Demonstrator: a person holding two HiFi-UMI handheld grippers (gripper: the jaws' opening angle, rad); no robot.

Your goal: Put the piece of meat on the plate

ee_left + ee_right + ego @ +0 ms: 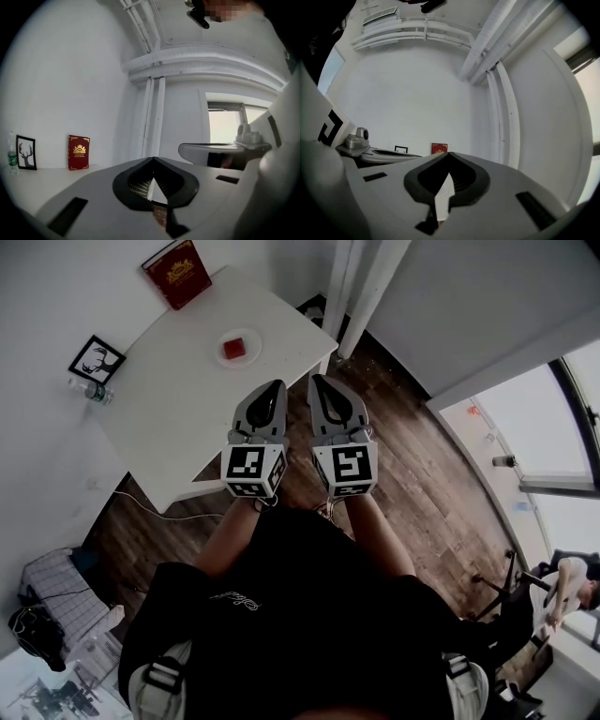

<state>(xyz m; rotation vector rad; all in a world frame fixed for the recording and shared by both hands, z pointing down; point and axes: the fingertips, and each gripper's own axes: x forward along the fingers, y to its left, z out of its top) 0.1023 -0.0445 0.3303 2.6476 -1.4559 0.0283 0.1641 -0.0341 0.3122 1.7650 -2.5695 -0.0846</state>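
A red piece of meat (235, 350) lies on a small white plate (251, 337) on the white table (178, 418), toward its far side. Both grippers hang level in the air near the table's right edge, short of the plate. The left gripper (277, 384) is shut with nothing between its fingers; in its own view the jaws meet at the tip (153, 160). Beside it the right gripper (317, 380) is also shut and empty (448, 154). Neither gripper view shows the plate or the meat.
A red book (176, 271) leans on the wall at the table's far end, with a framed deer picture (97, 360) and a water bottle (91, 391) along the left edge. White pipes (361, 287) run up the wall. A seated person (572, 585) is at far right.
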